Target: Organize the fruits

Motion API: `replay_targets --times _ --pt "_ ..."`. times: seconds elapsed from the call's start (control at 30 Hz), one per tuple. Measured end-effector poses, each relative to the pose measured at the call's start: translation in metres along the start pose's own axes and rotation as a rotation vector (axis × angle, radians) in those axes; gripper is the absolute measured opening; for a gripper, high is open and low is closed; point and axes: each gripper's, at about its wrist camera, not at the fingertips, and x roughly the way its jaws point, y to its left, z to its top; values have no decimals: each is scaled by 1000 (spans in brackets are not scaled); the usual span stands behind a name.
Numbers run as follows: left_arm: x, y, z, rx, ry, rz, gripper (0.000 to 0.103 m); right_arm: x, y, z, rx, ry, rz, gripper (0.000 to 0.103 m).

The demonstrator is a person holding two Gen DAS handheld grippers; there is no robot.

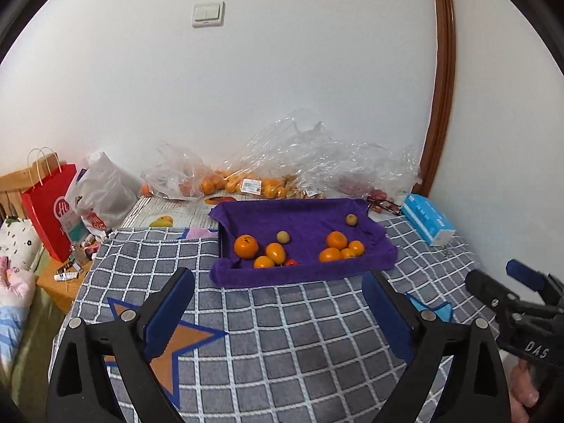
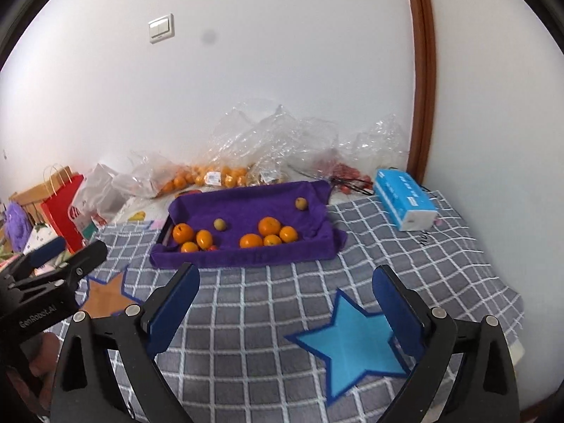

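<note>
Purple cloth (image 1: 310,275) lines the tray (image 1: 221,243) at frame centre; the fruit sits in two loose clusters, oranges (image 1: 245,246) at its left end, more oranges (image 1: 336,240) towards the right, two small greenish fruits (image 1: 283,236) apart. Your left gripper (image 1: 278,317) and right gripper (image 2: 285,308) both stand wide open, holding nothing, low in frame, well short of the tray. Risks: round fruit may roll on the soft cloth when nudged; a pad could snag the cloth's draped edge and drag the whole tray; a hard squeeze may bruise.
</note>
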Motion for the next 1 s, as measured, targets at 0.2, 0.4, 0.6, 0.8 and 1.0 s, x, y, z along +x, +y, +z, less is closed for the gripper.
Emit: replay_targets --times 0.2,0.4,0.6,0.8,1.0 --pt "-14 -12 0 30 -14 31 97 -15 -10 -4 18 -12 -8 98" --pt "-15 -15 -1 41 -20 50 97 -16 -8 -5 14 -17 -22 98" --pt "-13 -12 -3 29 -14 58 97 -14 -8 -8 18 -6 -29 98" --pt "-11 -12 -3 37 -9 65 97 -15 -8 -7 14 -13 -36 98" --pt "-10 -12 -5 31 -1 60 97 -15 -5 -9 5 -10 -37 98"
